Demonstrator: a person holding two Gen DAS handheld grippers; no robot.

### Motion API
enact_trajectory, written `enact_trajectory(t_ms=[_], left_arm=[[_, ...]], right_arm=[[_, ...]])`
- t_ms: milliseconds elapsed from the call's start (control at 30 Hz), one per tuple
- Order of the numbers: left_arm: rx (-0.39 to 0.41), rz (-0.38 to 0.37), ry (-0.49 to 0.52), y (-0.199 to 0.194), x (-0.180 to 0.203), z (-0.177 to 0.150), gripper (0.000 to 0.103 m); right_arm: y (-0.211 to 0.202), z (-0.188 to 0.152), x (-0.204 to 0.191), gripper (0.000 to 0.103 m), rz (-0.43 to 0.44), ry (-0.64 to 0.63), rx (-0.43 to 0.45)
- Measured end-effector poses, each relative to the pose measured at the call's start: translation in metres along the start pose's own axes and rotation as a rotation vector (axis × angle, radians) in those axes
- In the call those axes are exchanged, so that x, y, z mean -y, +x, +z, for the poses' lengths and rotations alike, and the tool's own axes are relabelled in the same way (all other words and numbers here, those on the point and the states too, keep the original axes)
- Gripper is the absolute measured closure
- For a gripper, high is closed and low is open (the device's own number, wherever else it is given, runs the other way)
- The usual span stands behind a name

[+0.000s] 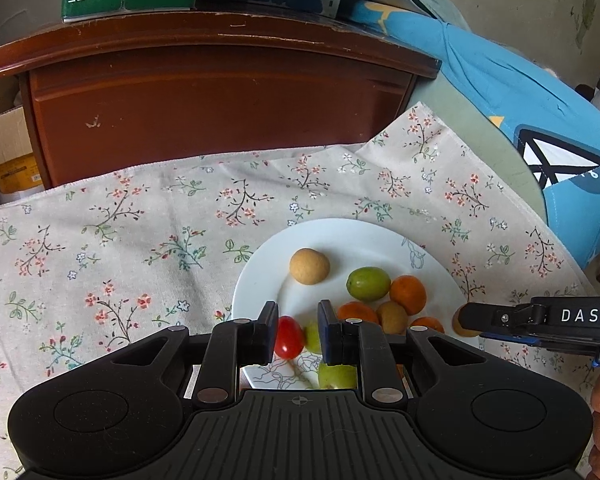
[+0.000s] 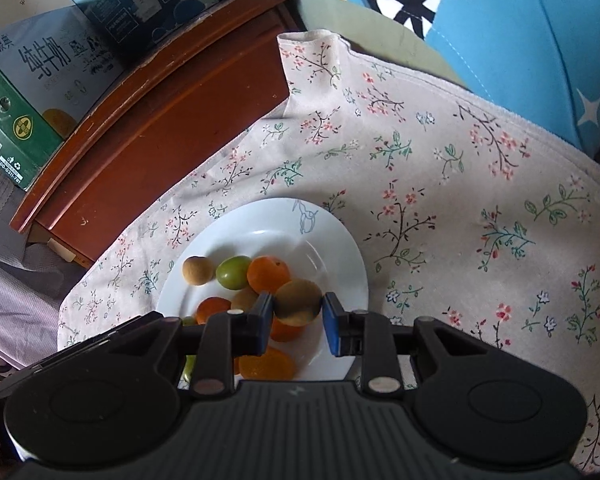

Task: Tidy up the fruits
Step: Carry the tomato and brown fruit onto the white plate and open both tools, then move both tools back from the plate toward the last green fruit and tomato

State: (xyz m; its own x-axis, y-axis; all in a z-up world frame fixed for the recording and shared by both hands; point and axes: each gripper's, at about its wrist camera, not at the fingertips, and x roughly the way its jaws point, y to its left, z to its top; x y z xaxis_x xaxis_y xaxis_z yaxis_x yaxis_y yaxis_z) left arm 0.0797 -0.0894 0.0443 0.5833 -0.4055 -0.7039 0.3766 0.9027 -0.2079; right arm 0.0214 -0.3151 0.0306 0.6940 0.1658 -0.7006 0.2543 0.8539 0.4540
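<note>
Right gripper (image 2: 298, 312): jaws apart around a brown fruit (image 2: 298, 302); left pad touching, right pad just clear.
Left gripper (image 1: 298, 330): jaws together, empty, above a red tomato (image 1: 289, 337).
Plate (image 2: 340, 240): holds the fruits.
Advice: lift away slowly, avoiding nudging neighbours.

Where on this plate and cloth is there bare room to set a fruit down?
The white plate's far half beyond the tan fruit is bare, as is the floral cloth between plate and wooden cabinet. The near side is crowded with fruit and both grippers.
</note>
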Motion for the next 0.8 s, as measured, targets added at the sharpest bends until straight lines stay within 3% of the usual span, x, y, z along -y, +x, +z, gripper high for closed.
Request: enact_trajectory(t_ms=[167, 233, 300, 600, 800], left_arm=[[0.011, 0.007, -0.01, -0.007, 0.002, 0.003, 0.074], [0.017, 0.023, -0.022, -0.012, 0.002, 0.005, 0.048], [0.036, 0.037, -0.032, -0.02, 0.002, 0.006, 0.035], [0.004, 0.098, -0.013, -0.036, -0.008, 0.009, 0.031], [-0.028, 0.13, 0.021, -0.048, -0.012, 0.007, 0.031]], right_arm=[[-0.005, 0.003, 0.0, 0.072, 0.037, 0.011, 0.022], [-0.007, 0.004, -0.002, 0.072, 0.054, 0.008, 0.027], [-0.007, 0.004, -0.004, 0.072, 0.065, -0.002, 0.025], [-0.004, -0.007, -0.02, 0.072, 0.122, -0.08, -0.015], [0.0, -0.024, -0.039, 0.071, 0.175, -0.199, -0.055]])
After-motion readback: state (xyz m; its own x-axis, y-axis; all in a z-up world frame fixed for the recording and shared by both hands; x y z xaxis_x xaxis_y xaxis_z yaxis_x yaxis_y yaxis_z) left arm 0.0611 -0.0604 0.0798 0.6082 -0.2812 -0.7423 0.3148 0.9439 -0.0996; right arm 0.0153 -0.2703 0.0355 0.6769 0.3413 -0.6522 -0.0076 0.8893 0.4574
